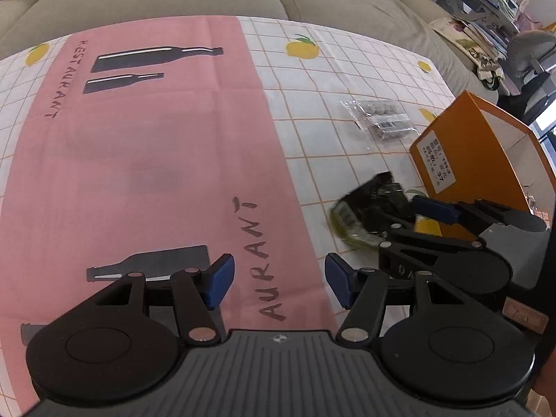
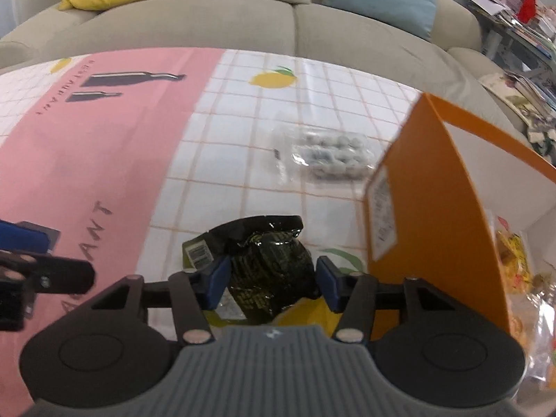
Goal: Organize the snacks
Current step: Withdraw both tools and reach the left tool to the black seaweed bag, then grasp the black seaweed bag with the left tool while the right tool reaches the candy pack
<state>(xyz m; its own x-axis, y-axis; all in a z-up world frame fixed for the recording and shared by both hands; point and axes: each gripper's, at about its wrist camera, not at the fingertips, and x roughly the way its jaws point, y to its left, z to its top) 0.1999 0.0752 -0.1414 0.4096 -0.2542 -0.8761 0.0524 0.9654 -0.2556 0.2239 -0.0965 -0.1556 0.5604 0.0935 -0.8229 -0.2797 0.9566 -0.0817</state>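
Crinkled black-and-green foil snack packet (image 2: 269,264) lies on checked lemon-print tablecloth (image 2: 243,160), just left of open orange cardboard box (image 2: 434,191).

Right gripper (image 2: 271,283) straddles packet; whether pads press it cannot be told.

Left gripper (image 1: 279,283) unclenched, empty, further left of box over pink mat (image 1: 139,160).

Packet judged light, soft, slippery, contents crushable; hold advised across puffed middle.

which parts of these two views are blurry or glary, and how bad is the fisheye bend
Left wrist view: the dark snack packet is smeared by motion, and the table edge bows. Right wrist view: glare spots on that packet's foil, the clear bag is soft, and the orange box is stretched.
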